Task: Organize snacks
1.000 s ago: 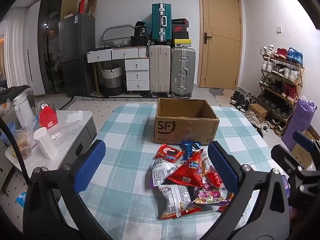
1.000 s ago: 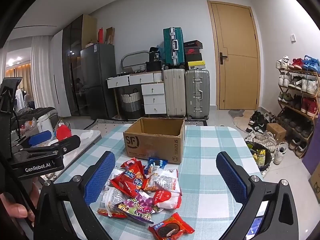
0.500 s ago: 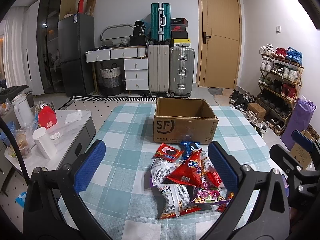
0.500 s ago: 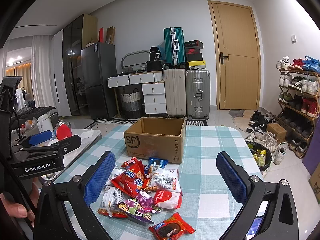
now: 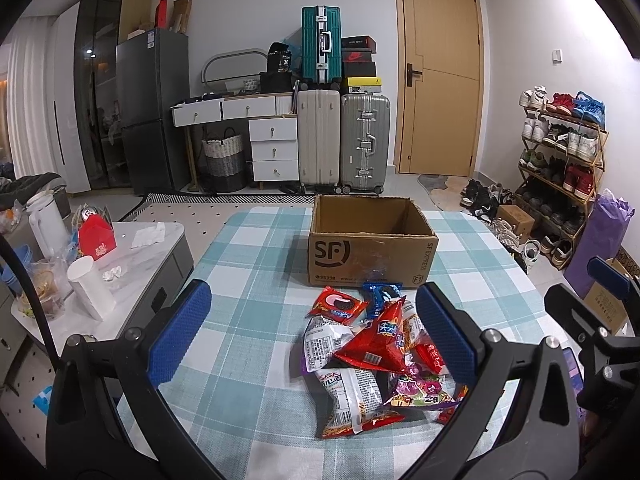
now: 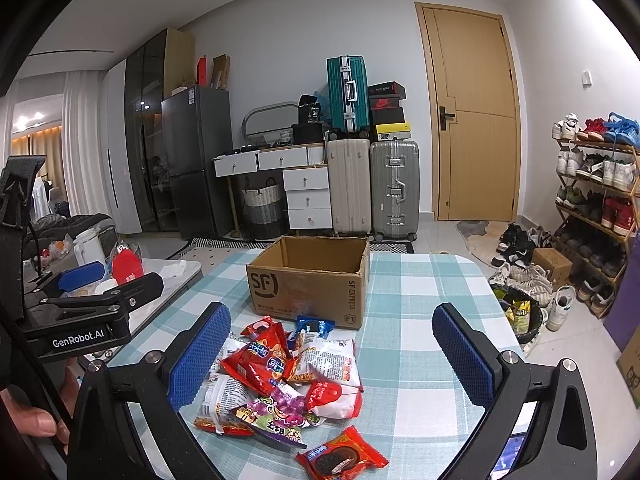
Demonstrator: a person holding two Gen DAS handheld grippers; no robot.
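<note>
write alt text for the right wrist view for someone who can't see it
A pile of snack packets lies on a checked tablecloth between the open right gripper fingers, with an open cardboard box just behind it. The left gripper shows at the left edge; suitcases and a door stand beyond.

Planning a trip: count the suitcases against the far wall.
3: teal suitcase atop the beige suitcase; silver suitcase standing right of the beige. More may hide behind them.
</note>
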